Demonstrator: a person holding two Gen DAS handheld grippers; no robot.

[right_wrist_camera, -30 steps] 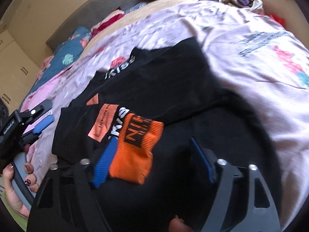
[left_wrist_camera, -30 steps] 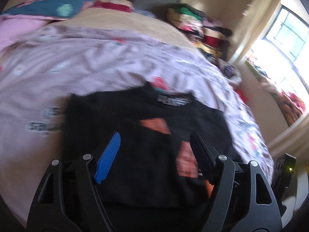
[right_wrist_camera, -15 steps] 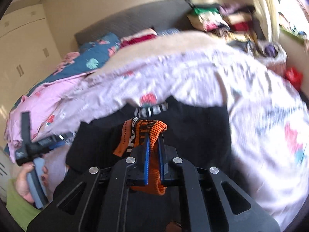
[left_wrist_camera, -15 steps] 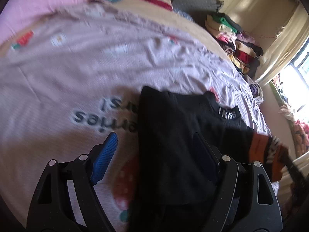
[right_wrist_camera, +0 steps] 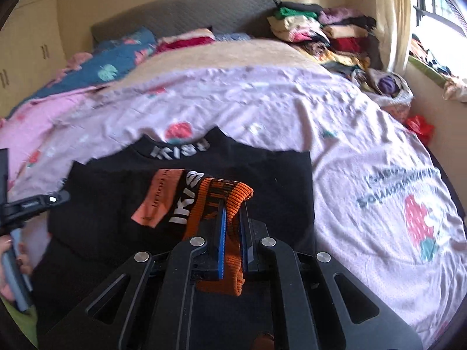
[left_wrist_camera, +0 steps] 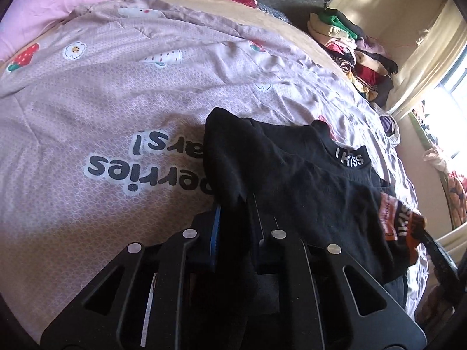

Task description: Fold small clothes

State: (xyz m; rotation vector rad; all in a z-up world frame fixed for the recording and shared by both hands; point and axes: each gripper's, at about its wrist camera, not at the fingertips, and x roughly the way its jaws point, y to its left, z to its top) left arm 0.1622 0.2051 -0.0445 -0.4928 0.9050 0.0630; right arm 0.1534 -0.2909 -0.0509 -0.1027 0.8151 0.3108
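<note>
While the black top [left_wrist_camera: 306, 180] lies on the bed cover [left_wrist_camera: 116, 102], the left gripper [left_wrist_camera: 236, 221], jaws just closing, pinches its side edge. From the right wrist, the right gripper [right_wrist_camera: 232, 233] squeezes the orange cuff [right_wrist_camera: 224, 198]. Folding has only begun.

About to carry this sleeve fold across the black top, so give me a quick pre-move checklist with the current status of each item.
1. Right gripper pinching the orange cuff: ok, pads closed on the ribbing.
2. Left gripper holding the black top at its edge: ok, jaws have just closed with black fabric between them.
3. Collar lying flat on the bedspread: ok.
4. Bare bedspread beside the top for laying the fold: ok.
5. Top's lower hem lying flat: cannot tell, hidden behind the grippers.
6. How many fabric layers the left pads caught: cannot tell.
</note>
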